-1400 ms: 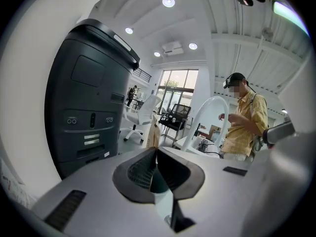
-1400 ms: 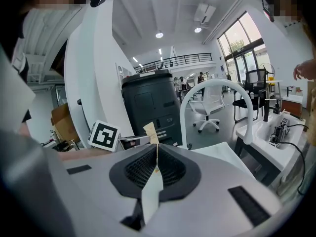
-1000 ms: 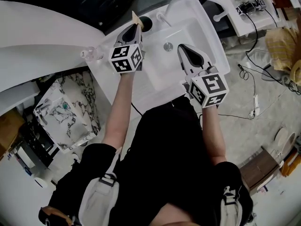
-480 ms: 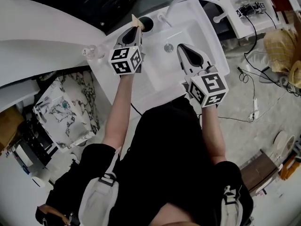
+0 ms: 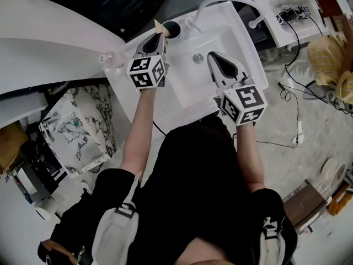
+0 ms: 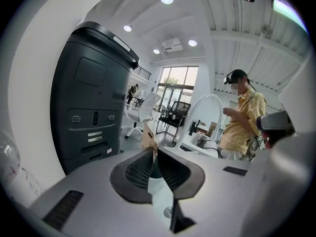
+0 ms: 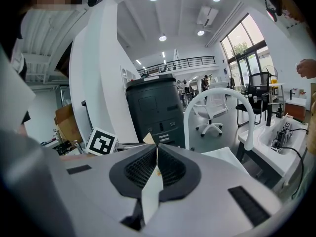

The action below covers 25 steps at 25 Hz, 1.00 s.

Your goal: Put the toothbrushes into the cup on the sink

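The left gripper hangs over the back left corner of the white ceramic sink. Its fingers are closed on a pale tan toothbrush, of which only a short flat end shows, sticking up past the fingertips. The left gripper view shows the same: the fingers are pinched almost together, with the tan end rising from their tips. That end sits just beside the rim of the dark round cup, which stands on the sink counter next to the small tap. I cannot tell whether the lower end is already inside the cup. The right gripper hovers over the basin near the drain. Its fingers are pressed together with nothing clearly between them. No other toothbrush is in sight. I judge the toothbrush to be light, thin and stiff, possibly wood or card, so it needs little squeeze. A smooth narrow handle can swivel in a two-point pinch, so a hold near the middle of the handle, across its flat faces, should keep it from tilting. The cup looks small and light, so a brush end catching its rim could tip it; dropping the brush in upright seems safest
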Tool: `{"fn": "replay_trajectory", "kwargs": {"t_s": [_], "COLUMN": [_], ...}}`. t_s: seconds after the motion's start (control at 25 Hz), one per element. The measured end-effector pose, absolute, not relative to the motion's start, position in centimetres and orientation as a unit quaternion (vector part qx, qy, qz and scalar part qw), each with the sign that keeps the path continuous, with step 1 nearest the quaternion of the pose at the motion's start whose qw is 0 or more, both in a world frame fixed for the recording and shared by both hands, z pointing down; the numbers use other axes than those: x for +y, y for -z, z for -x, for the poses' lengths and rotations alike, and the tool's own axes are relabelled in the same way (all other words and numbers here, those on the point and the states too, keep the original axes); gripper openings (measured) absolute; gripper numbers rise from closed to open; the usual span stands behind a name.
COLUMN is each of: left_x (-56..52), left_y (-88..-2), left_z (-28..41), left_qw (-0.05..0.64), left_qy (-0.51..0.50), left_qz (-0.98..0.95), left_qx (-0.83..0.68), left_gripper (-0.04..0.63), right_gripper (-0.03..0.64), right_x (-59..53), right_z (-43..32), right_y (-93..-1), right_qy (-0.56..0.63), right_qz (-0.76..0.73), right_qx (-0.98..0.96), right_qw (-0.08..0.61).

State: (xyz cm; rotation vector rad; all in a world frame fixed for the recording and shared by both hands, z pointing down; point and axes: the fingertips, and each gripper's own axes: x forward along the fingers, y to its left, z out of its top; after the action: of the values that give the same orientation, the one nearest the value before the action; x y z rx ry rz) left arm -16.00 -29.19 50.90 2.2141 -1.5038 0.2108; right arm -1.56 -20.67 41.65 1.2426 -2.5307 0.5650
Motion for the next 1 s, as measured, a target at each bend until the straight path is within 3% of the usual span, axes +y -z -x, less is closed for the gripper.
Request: {"fn": "replay_trajectory", "kwargs": {"t_s": [0.16,0.28,1.0], "left_x": [-28.8,-28.6,-24.8], "left_y": [-50.7,-50.4,-48.2], "left_z": [16.0,16.1,15.5], "left_qw": [0.225,0.224,0.207], "left_qy": [-0.078,-0.077,-0.064], "left_qz": [-0.803,-0.803,-0.806], "left_qx": [-0.546,-0.547,-0.551], "left_gripper": [0.028,0.095,0.086], "right_gripper": [0.032,0.032,0.032], "right_x": [-20.6,-20.5,-17.8], "right_z": [1.6,1.4,1.3], "right_y": [-41.2,-40.8,-39.2], "right_qy": [-0.19,-0.187,-0.165], "right_qz": [-0.427,-0.428,-0.411], "right_qx": [-0.875,-0.876,-0.889], "right_qw": [0.128,0.124,0.116]}}
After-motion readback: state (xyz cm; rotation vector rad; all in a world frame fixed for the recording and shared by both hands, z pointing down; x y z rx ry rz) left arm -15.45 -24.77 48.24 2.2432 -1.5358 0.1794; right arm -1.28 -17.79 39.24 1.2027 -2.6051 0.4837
